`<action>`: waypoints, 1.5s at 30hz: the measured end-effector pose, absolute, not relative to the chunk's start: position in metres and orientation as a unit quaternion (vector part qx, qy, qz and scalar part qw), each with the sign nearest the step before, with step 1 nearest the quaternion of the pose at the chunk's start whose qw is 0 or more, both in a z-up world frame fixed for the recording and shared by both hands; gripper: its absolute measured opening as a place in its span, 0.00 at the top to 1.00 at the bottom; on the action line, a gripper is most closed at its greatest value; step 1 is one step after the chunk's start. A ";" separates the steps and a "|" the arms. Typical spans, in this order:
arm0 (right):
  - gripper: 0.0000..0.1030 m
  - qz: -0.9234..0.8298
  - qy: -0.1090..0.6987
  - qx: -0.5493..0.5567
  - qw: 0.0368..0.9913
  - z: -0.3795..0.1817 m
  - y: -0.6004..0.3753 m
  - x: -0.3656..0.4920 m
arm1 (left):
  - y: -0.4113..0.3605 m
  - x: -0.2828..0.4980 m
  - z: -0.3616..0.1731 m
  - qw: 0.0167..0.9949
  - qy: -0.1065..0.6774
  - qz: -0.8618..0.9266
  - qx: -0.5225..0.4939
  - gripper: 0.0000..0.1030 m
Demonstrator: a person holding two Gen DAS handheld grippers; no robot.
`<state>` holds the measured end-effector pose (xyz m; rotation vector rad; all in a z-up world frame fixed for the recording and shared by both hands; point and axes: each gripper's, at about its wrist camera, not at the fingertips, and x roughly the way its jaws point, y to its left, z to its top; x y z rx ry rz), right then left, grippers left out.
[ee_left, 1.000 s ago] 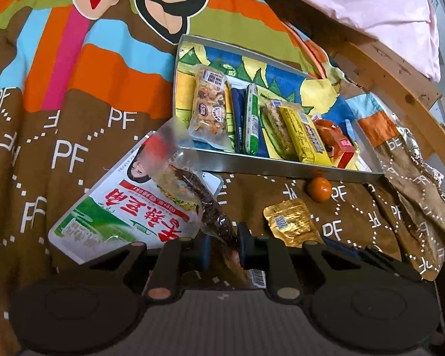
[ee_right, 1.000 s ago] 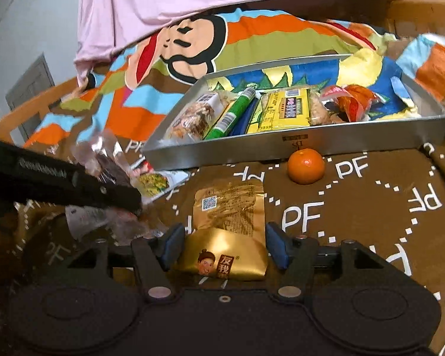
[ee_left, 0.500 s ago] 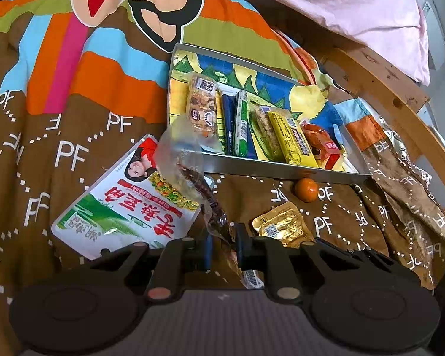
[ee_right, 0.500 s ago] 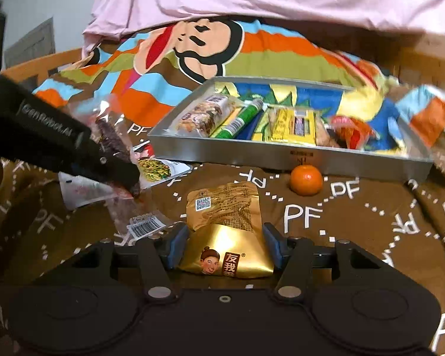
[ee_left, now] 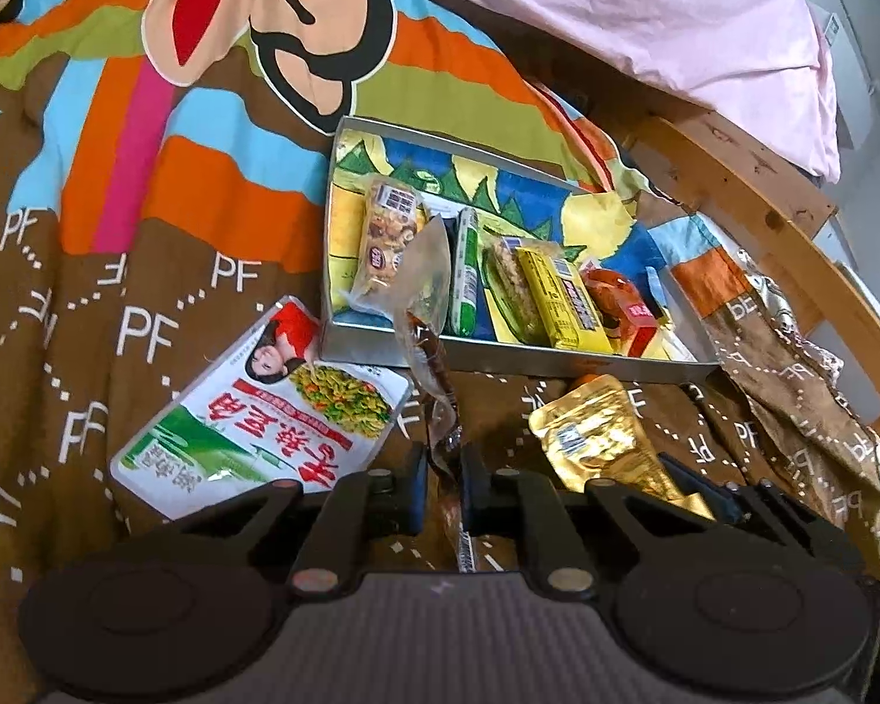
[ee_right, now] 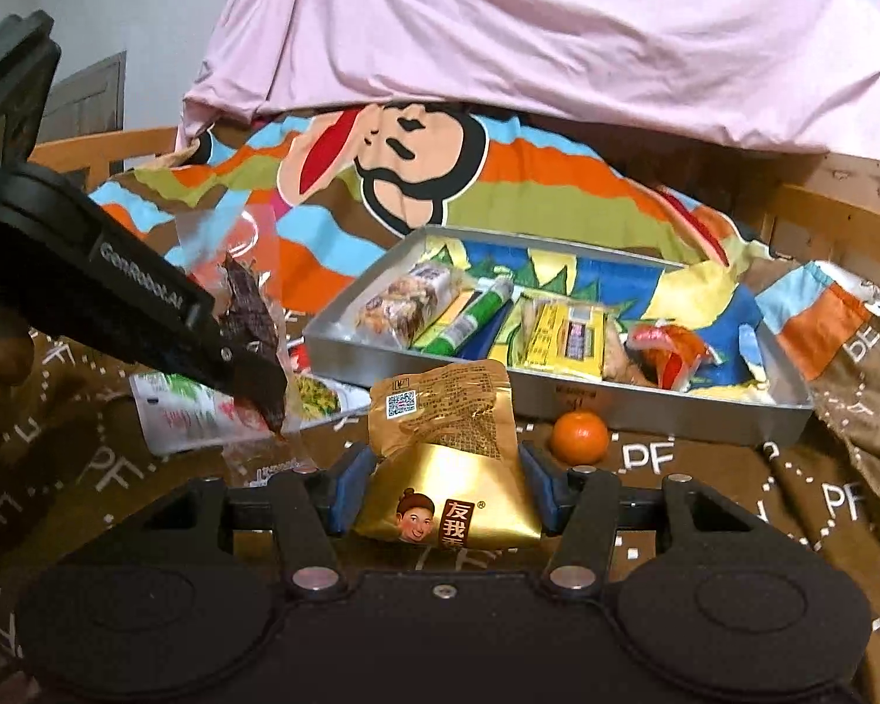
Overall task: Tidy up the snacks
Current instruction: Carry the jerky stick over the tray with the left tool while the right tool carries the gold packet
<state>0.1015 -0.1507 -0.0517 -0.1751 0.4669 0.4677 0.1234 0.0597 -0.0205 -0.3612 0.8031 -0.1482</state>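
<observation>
My left tool [ee_left: 443, 478] was clamped on the tail of a clear packet [ee_left: 425, 317] of dark snack, which dangled forward toward the tray [ee_left: 557, 355]; a thin pinch on slick film, so I judged it could slide free or swing wide of the rim. My right tool [ee_right: 444, 490], whose jaws had just been closing, gripped the gold pouch [ee_right: 446, 440] across its width, lifted off the bed just short of the tray; the puffy bag could buckle and slip.
</observation>
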 end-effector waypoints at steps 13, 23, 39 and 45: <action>0.45 0.223 0.203 -0.062 0.951 -0.039 -0.163 0.103 | 0.048 0.132 -0.002 0.909 0.372 -0.077 -0.172 0.89; 0.45 0.204 0.175 -0.048 0.962 -0.012 -0.182 0.172 | 0.040 0.190 0.026 0.916 0.358 -0.110 -0.147 0.89; 0.45 0.110 0.222 -0.005 0.969 -0.045 -0.236 0.283 | 0.019 0.308 -0.005 0.897 0.387 -0.149 -0.154 0.89; 0.45 0.101 0.238 0.008 0.966 -0.058 -0.239 0.286 | 0.026 0.316 -0.014 0.895 0.390 -0.137 -0.167 0.83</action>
